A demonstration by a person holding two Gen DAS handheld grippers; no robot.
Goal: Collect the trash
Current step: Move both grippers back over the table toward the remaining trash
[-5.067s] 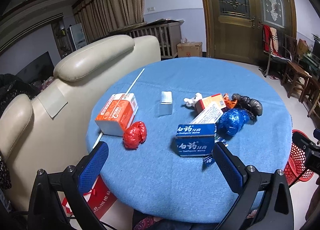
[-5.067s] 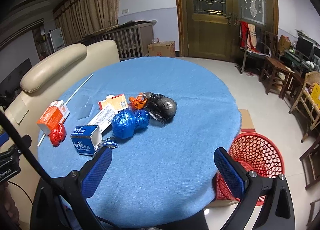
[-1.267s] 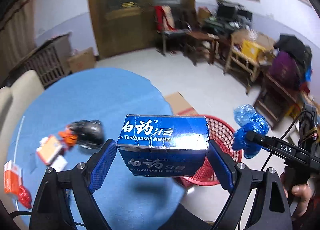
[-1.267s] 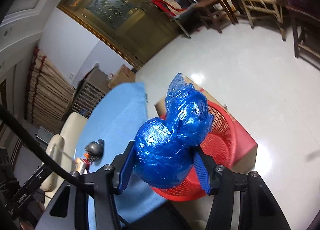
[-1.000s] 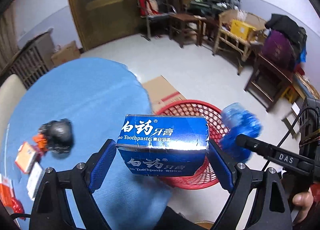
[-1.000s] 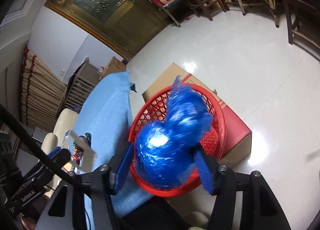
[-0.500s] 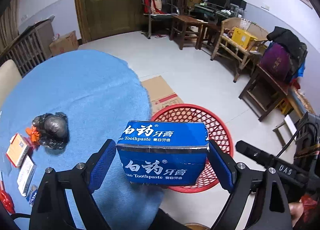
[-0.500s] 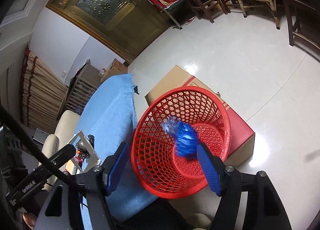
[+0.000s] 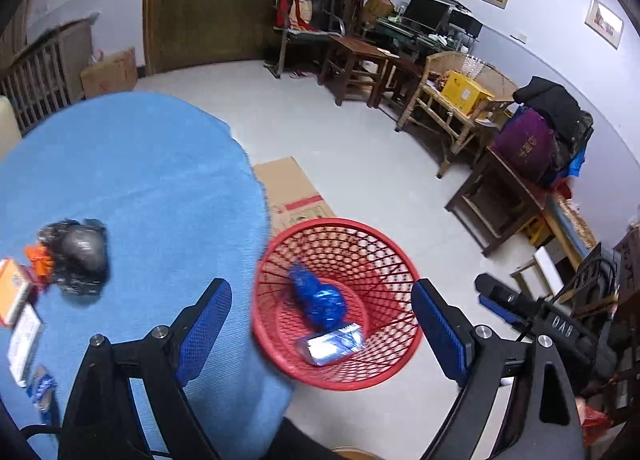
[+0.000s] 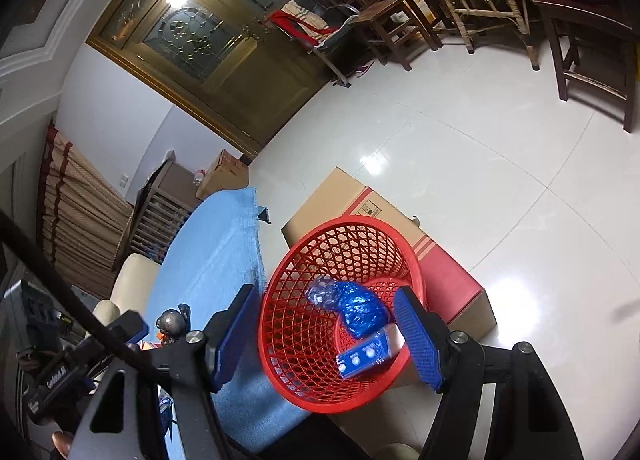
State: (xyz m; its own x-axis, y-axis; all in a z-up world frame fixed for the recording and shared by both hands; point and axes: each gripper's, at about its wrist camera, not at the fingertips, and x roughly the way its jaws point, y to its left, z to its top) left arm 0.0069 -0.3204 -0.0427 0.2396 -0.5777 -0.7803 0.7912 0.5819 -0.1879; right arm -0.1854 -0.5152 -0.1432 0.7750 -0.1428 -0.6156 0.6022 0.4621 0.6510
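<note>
1. We see the blue-clothed round table (image 9: 132,180) filling the left half of the left wrist view; in the right wrist view it is a narrow strip at lower left.
2. The flattened cardboard box (image 10: 384,204) lies on the pale floor just behind the basket, at centre frame.
3. The red mesh basket (image 9: 384,260) stands on the floor against the table's edge, framed between both pairs of blue pads in both views.
4. Our left gripper (image 9: 322,328) hangs over the basket, jaws spread wide with nothing between them.
5. Our right gripper (image 10: 324,334) also looks down into the basket; its jaws have just been opening and are empty. It shows too at the right edge of the left wrist view.
6. The black bag (image 9: 82,256) sits on the table at far left, touching an orange scrap (image 9: 38,258), with small cartons (image 9: 16,300) below it.
7. The blue plastic bag (image 9: 318,300) lies on the basket floor, below the left gripper's pads.
8. The blue toothpaste box (image 9: 332,344) lies just beside that bag, nearer the lower rim, blurred.
</note>
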